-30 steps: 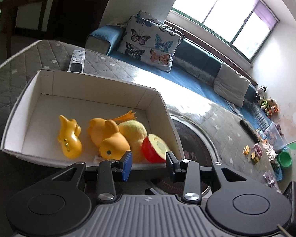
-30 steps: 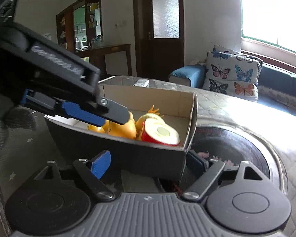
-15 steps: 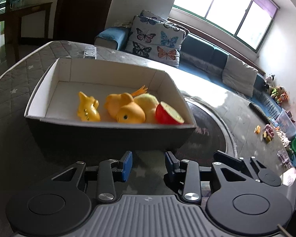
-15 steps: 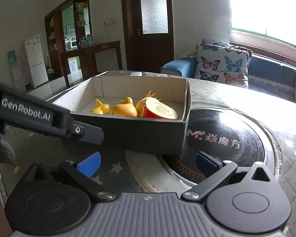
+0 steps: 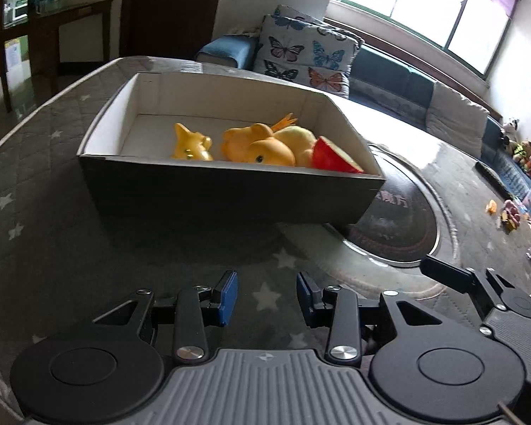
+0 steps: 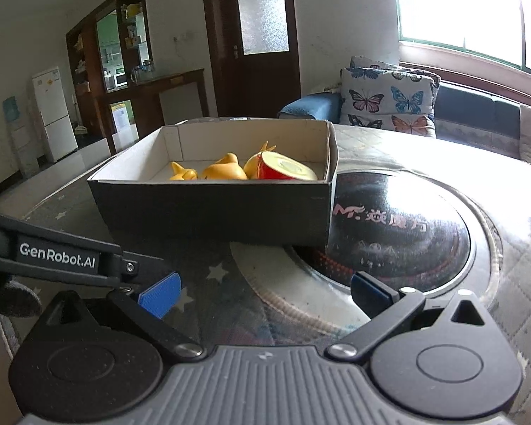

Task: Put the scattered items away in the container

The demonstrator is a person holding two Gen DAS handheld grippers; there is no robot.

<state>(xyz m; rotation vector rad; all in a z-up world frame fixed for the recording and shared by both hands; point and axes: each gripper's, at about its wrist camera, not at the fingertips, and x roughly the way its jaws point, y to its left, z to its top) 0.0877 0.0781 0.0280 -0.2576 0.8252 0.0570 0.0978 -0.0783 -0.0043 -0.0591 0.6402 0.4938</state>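
Bare table [image 5: 63, 248] before the box [image 5: 230, 198] — free passage. Box's near wall blocks a level approach; open top clear. Inside, toys [image 5: 262, 145] crowd the right — left floor free.

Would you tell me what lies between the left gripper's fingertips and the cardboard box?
Only bare star-patterned table cover, in the left wrist view; nothing stands between the left gripper and the cardboard box.

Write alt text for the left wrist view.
A cardboard box on a star-patterned table holds yellow rubber toys and a red apple half. The empty left gripper, jaws opening, hangs before it.
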